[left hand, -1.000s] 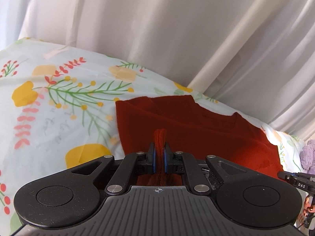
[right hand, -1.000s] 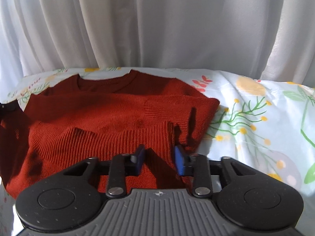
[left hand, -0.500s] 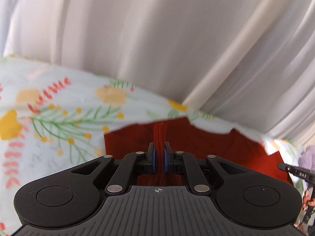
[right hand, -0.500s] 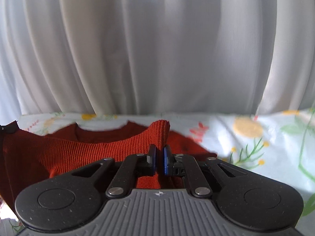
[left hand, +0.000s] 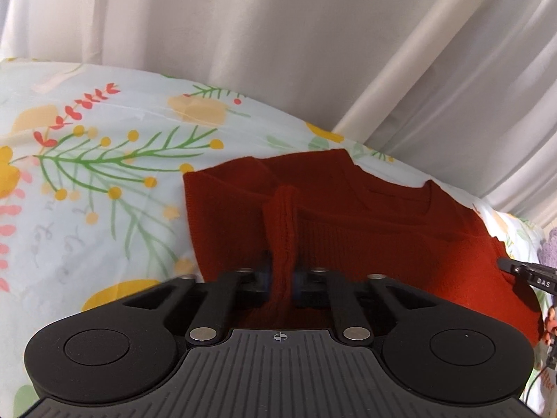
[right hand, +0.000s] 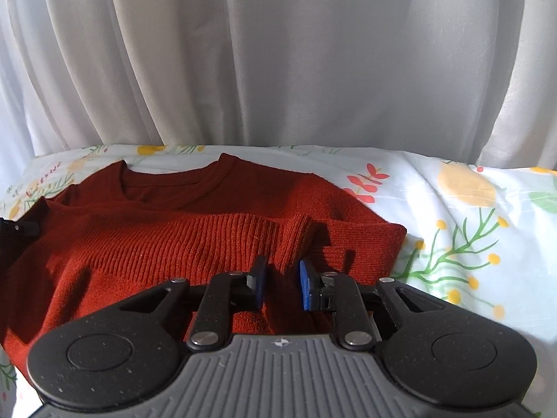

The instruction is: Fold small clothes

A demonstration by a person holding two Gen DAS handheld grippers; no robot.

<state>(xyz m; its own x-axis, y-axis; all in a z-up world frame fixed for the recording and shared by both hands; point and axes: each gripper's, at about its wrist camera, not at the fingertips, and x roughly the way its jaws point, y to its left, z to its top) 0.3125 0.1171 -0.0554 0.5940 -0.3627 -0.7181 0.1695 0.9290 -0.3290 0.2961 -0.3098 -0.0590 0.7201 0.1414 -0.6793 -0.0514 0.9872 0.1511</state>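
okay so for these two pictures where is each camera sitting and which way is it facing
Left wrist: on the left gripper, facing forward and down over the red sweater on the floral sheet, white curtain behind; it is shut on a sweater fold.
Right wrist: on the right gripper, facing the sweater's neckline and curtain; its jaws are opening, sweater edge between them.
Shared: sweater, sheet, curtain; the right gripper's tip shows at the left view's right edge.

curtain (right hand: 278, 69) blocks behind, sheet (right hand: 470, 216) open right

Right tongs (right hand: 281, 284) opening — sweater (right hand: 181, 244) hem folded forward.
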